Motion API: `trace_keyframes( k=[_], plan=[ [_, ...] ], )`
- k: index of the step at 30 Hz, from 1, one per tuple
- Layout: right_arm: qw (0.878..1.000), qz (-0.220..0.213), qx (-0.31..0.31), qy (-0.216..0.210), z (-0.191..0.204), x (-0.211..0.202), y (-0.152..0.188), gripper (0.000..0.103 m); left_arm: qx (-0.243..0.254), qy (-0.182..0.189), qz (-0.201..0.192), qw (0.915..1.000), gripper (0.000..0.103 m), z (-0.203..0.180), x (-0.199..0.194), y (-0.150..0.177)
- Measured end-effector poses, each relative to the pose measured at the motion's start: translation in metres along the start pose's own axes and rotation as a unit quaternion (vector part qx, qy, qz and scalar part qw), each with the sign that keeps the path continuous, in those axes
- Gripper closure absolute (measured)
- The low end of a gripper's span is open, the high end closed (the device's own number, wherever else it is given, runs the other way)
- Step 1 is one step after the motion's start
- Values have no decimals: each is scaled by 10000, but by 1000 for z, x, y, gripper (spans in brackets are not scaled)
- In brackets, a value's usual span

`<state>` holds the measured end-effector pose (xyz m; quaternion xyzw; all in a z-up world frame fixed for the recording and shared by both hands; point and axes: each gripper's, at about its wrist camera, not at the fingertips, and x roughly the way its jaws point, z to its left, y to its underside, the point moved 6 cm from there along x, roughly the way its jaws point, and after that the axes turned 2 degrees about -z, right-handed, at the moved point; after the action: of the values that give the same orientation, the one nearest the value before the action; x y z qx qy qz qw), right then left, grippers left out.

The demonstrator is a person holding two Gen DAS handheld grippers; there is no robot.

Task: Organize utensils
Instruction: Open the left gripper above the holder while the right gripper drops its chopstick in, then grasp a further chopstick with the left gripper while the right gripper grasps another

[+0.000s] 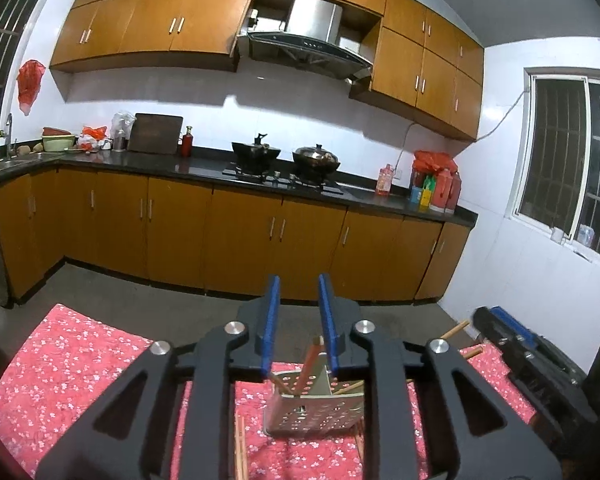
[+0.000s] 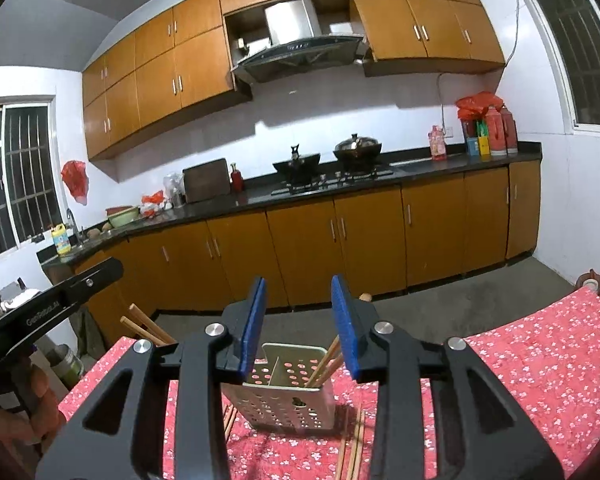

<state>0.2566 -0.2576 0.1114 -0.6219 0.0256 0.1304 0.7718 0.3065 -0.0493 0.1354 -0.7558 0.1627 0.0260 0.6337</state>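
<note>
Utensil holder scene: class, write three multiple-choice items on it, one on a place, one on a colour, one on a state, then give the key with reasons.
1. Where does the perforated utensil holder stand?
A. on the black counter
B. on the red floral tablecloth
C. in the sink

2. What colour are the pads on the right tongs?
A. blue
B. green
C. white

3. What state are the left tongs in?
A. shut on a spoon
B. shut on the holder
C. open, holding nothing

Key: B, the cloth lies under and around the holder; A, both pads show blue in the right wrist view; C, there is a clear gap between the pads with nothing gripped, and the chopsticks stand in the holder below.
</note>
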Motion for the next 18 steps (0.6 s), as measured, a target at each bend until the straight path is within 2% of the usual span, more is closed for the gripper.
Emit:
trace_keyframes(
  k=[4,7,11,12,15,18],
  plan=[
    [9998,-18,60,168,-17,-19,1,68,-56,-110,-16,9999,73,18,-27,3],
    [9984,231,124,502,-42,-28,21,68,-36,-334,102,9994,68,38,-44,20],
    [9910,966,248,890,-76,-19,71,68,21,-667,551,9963,66,65,-48,61],
    [9856,1337,307,985,-86,-12,96,68,29,-716,733,9947,66,71,-45,75],
    [9736,2082,477,809,-91,0,150,71,-90,-806,1483,9856,66,92,-32,127],
    [9636,2576,436,563,-78,5,192,80,-78,-799,1930,9779,66,99,-25,165]
  ],
)
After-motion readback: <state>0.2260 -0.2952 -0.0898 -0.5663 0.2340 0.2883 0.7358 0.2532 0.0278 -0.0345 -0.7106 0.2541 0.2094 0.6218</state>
